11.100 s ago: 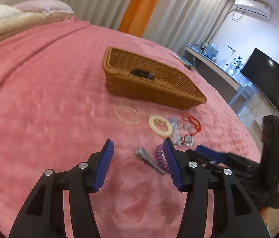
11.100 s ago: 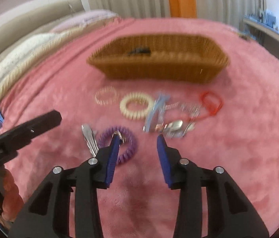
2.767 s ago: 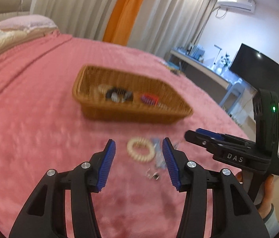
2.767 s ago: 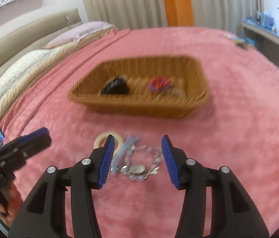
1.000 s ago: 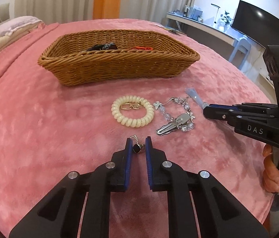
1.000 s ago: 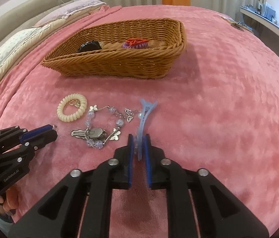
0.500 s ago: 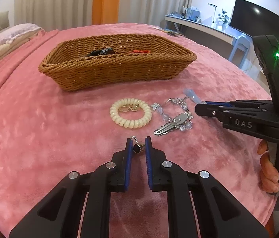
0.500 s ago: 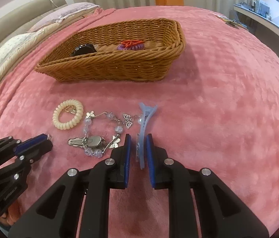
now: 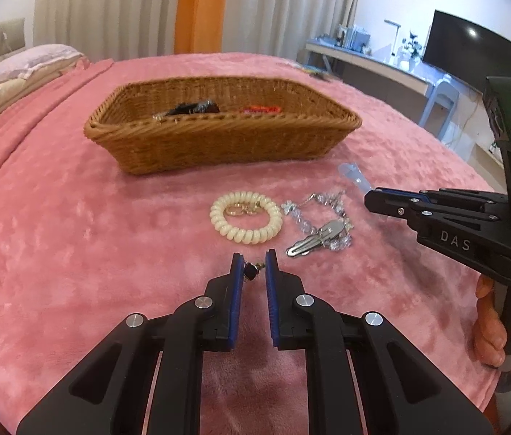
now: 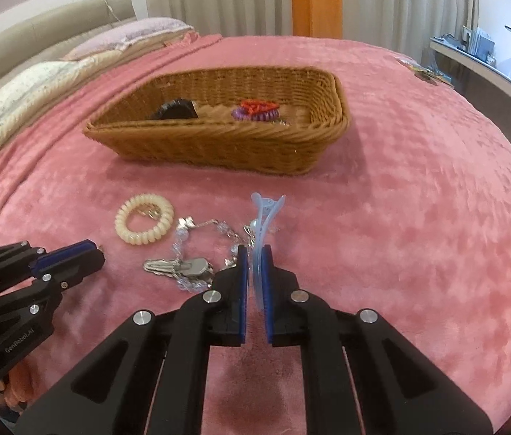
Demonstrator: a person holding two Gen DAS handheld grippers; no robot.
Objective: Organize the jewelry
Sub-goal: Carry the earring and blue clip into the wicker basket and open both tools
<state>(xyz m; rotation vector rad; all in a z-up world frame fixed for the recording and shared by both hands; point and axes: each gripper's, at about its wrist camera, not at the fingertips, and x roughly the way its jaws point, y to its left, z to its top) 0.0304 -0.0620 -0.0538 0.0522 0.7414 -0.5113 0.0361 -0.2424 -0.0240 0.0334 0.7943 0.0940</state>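
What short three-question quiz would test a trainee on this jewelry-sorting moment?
1. True or false: the right gripper has its jaws shut on the pale blue plastic hair clip.
2. What lies inside the cream spiral hair tie? A) gold rings B) key C) nothing
3. Fill in: the left gripper pinches a small dark ____.

Key: 1 true; 2 A; 3 earring. The woven wicker basket already holds items.

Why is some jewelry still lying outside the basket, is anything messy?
A little. The beaded bracelet lies tangled over a silver hair clip on the pink blanket, and small gold rings sit inside the cream coil hair tie. Nothing looks broken; they are just not in the basket yet.
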